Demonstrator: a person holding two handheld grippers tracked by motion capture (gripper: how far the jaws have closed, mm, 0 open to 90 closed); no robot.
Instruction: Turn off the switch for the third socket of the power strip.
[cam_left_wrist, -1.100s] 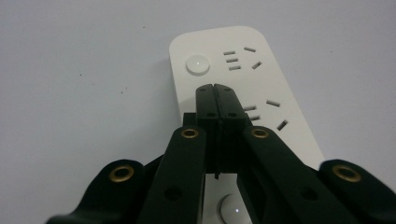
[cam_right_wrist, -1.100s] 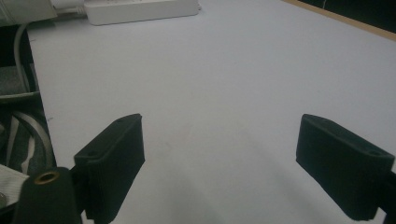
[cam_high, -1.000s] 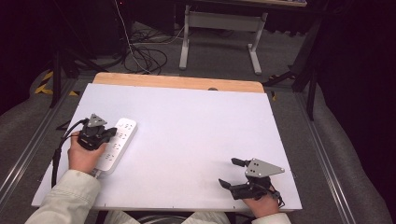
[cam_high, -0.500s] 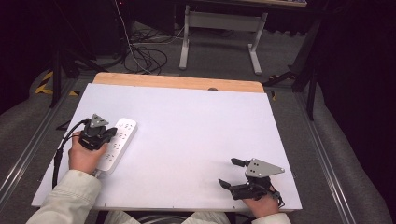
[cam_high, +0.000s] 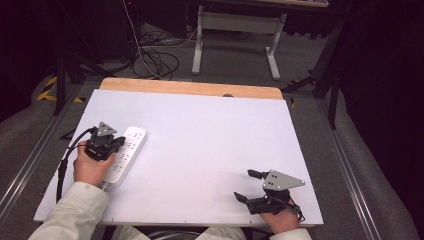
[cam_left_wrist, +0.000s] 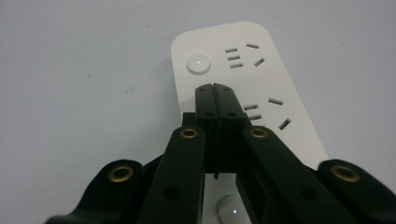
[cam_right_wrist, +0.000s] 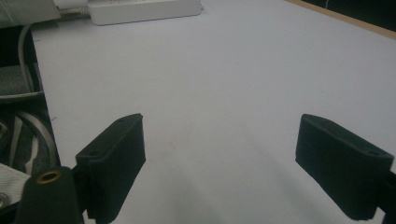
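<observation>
A white power strip (cam_high: 129, 150) lies near the left edge of the white table (cam_high: 210, 130), running away from the person. My left gripper (cam_high: 119, 143) is over its middle, jaws shut with nothing between them. In the left gripper view the closed tips (cam_left_wrist: 215, 88) sit just short of a round button (cam_left_wrist: 198, 63) at the power strip's (cam_left_wrist: 252, 70) far end, and I cannot tell whether they touch it. My right gripper (cam_high: 244, 185) rests at the near right of the table, jaws wide open and empty. The right gripper view has that gripper (cam_right_wrist: 233, 163) over bare table.
The power strip's white cord (cam_right_wrist: 25, 51) hangs off the table edge beside a pale sleeve (cam_high: 75, 210). A wooden strip (cam_high: 190, 88) borders the table's far edge. Beyond it on the floor are cables (cam_high: 155, 55) and a metal stand (cam_high: 235, 30).
</observation>
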